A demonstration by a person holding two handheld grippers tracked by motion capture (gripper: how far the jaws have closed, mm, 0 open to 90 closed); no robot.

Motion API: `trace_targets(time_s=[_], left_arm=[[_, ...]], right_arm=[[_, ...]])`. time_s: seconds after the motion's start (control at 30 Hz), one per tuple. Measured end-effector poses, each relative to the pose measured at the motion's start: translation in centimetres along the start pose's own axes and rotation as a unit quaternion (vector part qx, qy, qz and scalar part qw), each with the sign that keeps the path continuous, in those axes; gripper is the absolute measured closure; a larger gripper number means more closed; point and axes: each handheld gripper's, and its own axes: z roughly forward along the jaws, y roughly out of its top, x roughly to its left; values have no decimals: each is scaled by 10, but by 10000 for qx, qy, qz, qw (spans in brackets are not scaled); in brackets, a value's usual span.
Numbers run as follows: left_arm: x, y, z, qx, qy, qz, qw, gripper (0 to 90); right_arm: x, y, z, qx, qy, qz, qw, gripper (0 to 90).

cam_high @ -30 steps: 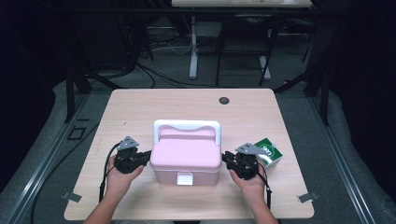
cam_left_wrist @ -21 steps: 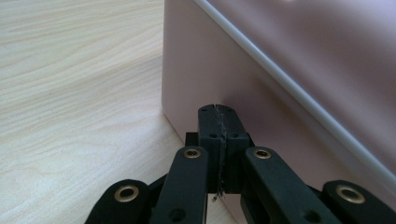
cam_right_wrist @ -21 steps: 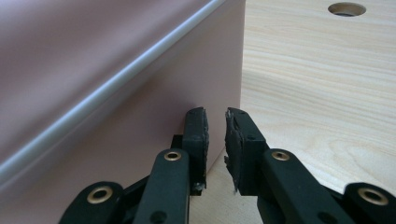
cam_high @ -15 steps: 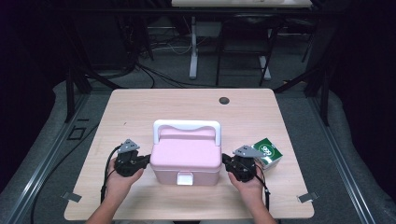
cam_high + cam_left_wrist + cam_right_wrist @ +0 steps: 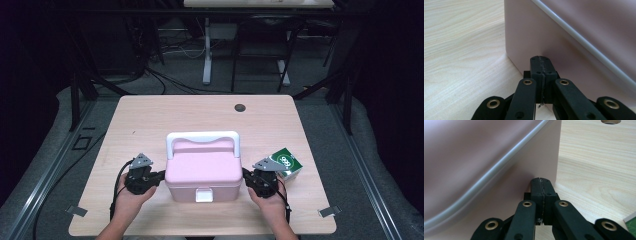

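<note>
With both pairs of jaws pressed together and holding nothing, the left gripper (image 5: 159, 176) and right gripper (image 5: 246, 176) now butt their closed tips against the two end walls of the pink box (image 5: 204, 170). In the left gripper view the tips (image 5: 540, 65) meet the box (image 5: 564, 42) low on its wall, and the right gripper view shows the same on the other end (image 5: 540, 185). A second ago the grippers sat slightly farther out and higher; they have since closed in, and the box has barely shifted. It stands at the near middle of the table (image 5: 150, 120), handle (image 5: 202, 138) up and latch (image 5: 203, 194) shut. The squeeze looks meant to slide or steady the box. A green carton (image 5: 286, 163) lies just beyond the right gripper.
</note>
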Motion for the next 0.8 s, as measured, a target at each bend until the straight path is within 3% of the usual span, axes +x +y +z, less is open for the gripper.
trace_targets(time_s=[0.17, 0.33, 0.67, 0.8], left_arm=[[1, -2, -5, 65, 64, 56, 9999, 900], [4, -3, -7, 53, 2, 0, 10000, 899], [7, -5, -5, 72, -69, -52, 9999, 898], [7, -5, -5, 60, -80, -94, 9999, 897]], right_arm=[[6, -2, -2, 20, 92, 28, 10000, 900], [13, -3, -4, 53, 2, -40, 10000, 900], [10, -4, -3, 12, 143, -55, 9999, 900], [11, -4, -3, 10, 64, -82, 9999, 900]])
